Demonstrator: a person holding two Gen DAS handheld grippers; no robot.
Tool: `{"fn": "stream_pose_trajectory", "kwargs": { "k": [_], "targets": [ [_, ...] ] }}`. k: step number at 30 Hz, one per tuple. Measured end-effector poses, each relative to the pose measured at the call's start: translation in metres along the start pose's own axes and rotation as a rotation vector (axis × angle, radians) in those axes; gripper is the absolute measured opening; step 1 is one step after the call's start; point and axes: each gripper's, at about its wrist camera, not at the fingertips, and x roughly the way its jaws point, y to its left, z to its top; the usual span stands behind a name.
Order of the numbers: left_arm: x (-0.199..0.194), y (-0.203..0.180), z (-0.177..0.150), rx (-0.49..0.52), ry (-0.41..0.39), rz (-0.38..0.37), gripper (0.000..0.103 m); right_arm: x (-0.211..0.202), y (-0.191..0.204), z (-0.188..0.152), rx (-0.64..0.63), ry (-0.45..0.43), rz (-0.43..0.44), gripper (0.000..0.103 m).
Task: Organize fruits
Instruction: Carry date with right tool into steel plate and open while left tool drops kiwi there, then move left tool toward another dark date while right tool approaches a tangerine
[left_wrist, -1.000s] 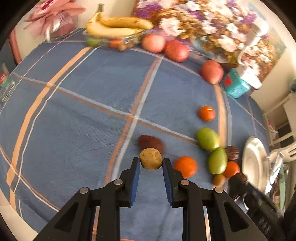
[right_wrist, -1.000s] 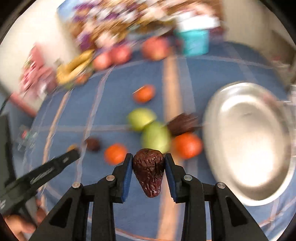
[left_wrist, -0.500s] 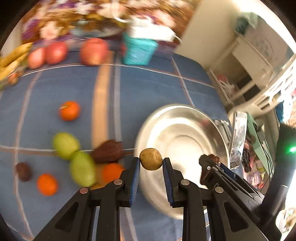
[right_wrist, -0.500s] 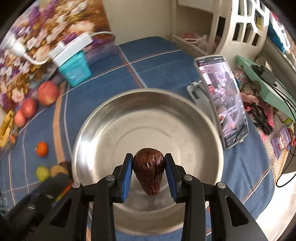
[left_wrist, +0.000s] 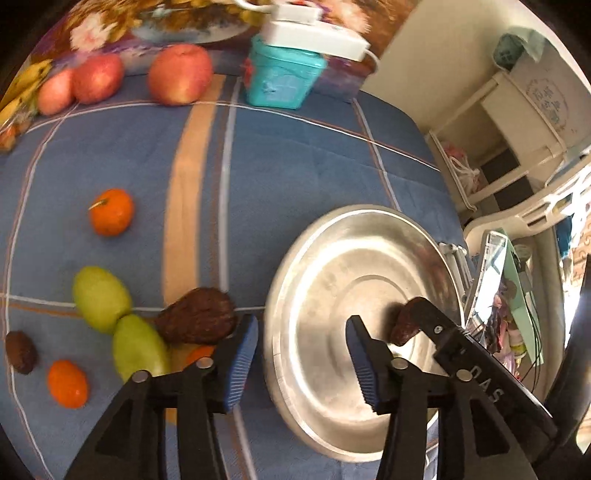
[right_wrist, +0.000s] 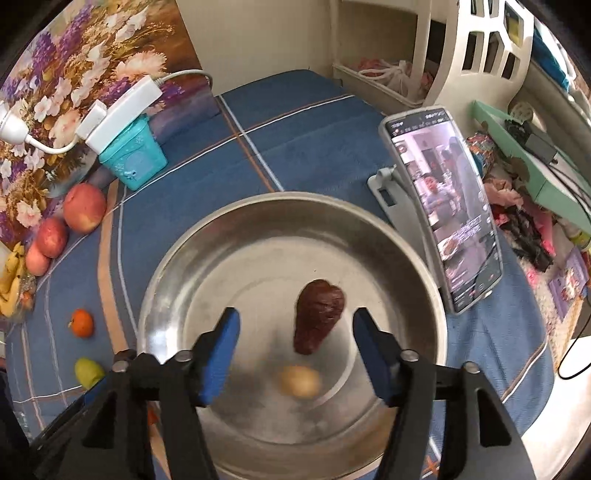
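Both tongs stand wide, nothing between the pads. Left tongs (left_wrist: 301, 360) hang over the near-left rim of the steel bowl (left_wrist: 295, 266); right tongs (right_wrist: 295, 352) hang over the bowl's middle.

In the bowl: one dark wrinkled fruit (right_wrist: 318, 314), long axis running away from the right tongs, broad end far, narrow end near; one small tan round fruit (right_wrist: 299, 381), blurred, just nearer the tongs than the dark one. The two lie near each other but apart.

Left on the blue checked cloth (left_wrist: 258, 155), all to the left of the bowl: a second dark wrinkled fruit (left_wrist: 197, 320) just beside the left tongs' left pad, long axis lying crosswise to the fingers; touching it, a green fruit (left_wrist: 137, 350), with another green fruit (left_wrist: 100, 297) against that; a small orange fruit (left_wrist: 67, 383); a small dark fruit (left_wrist: 20, 351); an orange with stalk (left_wrist: 110, 211) farther off. Apples (left_wrist: 180, 74) lie at the far edge.

Judgement: the left tongs are nearer the remaining pile, so the next pick falls to them. The dark fruit lies to their left; a swing left and a turn of the wrist would bring the pads across its short axis.
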Motion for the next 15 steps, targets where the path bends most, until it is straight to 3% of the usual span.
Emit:
{"fn": "stream_pose_trajectory", "kwargs": {
  "k": [4, 9, 10, 11, 15],
  "targets": [
    [-0.023, 0.035, 0.000, -0.043, -0.057, 0.113, 0.074, 0.002, 0.011, -0.007, -0.030, 0.017, 0.030, 0.082],
    [-0.050, 0.099, 0.005, -0.166, -0.116, 0.301, 0.100, 0.006, 0.031, -0.020, -0.083, 0.024, 0.068, 0.089],
    [-0.056, 0.114, 0.005, -0.197, -0.128, 0.336, 0.102, 0.006, 0.034, -0.021, -0.088, 0.021, 0.072, 0.097],
    [-0.063, 0.129, 0.004, -0.225, -0.138, 0.365, 0.103, 0.005, 0.040, -0.023, -0.100, 0.012, 0.082, 0.099],
    [-0.082, 0.161, -0.001, -0.291, -0.171, 0.460, 0.103, -0.002, 0.062, -0.030, -0.158, -0.020, 0.107, 0.099]
  ]
}}
